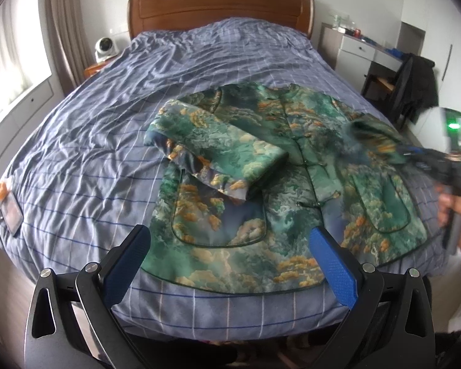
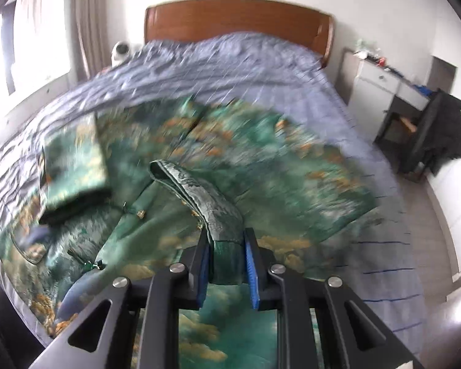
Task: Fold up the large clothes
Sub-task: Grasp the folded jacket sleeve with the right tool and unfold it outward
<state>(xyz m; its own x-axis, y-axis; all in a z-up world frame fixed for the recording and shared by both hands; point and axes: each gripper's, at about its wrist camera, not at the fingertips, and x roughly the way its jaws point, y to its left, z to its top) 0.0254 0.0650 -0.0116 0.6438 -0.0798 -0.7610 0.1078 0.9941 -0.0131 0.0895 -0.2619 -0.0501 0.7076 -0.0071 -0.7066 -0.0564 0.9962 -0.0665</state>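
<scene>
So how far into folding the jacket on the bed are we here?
One sleeve already lies folded across the jacket front. The right tongs are shut on the other sleeve, lifting it off the bedspread; the left tongs are open and empty. Laying that sleeve down and folding the body remain.

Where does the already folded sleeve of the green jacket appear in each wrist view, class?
Left wrist: folded sleeve lies centre-left, across the jacket's chest.
Right wrist: folded sleeve lies at the left, blurred.
Shared landmark: wooden headboard, top centre in both.
</scene>
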